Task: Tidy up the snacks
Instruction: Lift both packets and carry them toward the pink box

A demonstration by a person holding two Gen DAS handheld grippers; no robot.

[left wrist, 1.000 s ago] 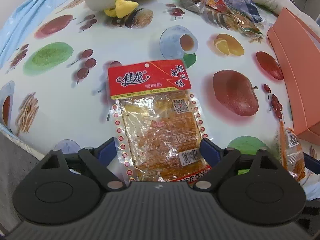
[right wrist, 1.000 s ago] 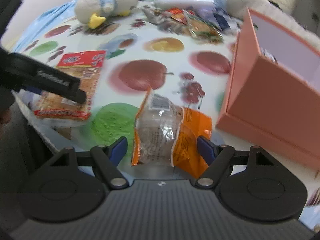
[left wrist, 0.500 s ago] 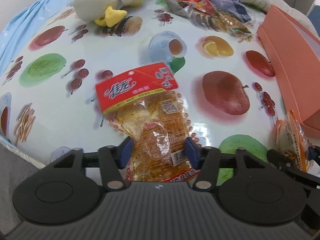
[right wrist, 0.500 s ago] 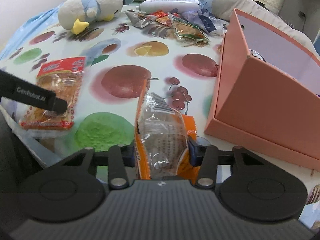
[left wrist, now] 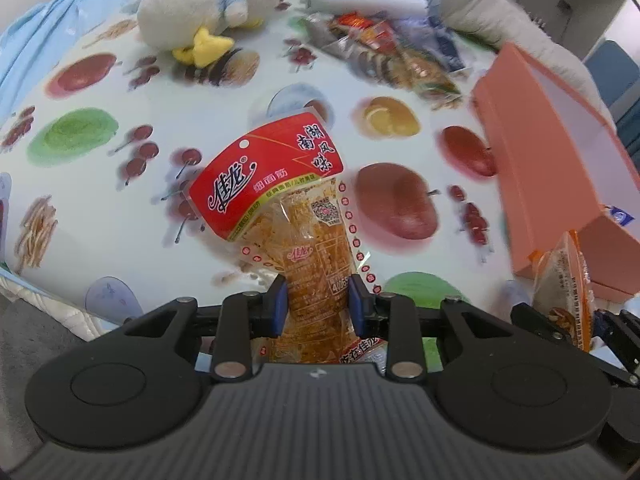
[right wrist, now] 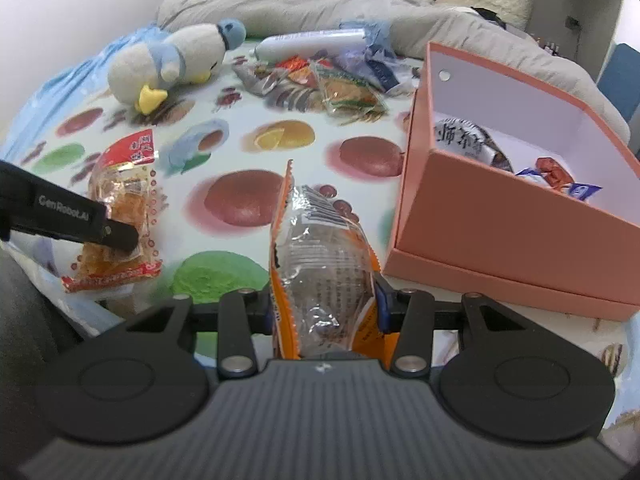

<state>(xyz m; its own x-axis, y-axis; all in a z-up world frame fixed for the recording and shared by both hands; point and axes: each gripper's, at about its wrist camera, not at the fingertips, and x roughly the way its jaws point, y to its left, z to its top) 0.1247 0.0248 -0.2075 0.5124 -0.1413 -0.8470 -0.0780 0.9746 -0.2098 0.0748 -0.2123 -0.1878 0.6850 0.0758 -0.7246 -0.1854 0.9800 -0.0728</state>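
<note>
My left gripper (left wrist: 318, 306) has a snack packet (left wrist: 296, 216) pinched between its fingers, raised over the near edge of the table (left wrist: 120, 240). To its right, my right gripper (right wrist: 326, 306) is closed around a second packet (right wrist: 320, 256). The box (right wrist: 500, 232) stands just right of that, with wrapped snacks (right wrist: 468, 140) inside. At the far side lie a plush toy (right wrist: 176, 64) on the left and a heap of packets (right wrist: 332, 84) to its right.
</note>
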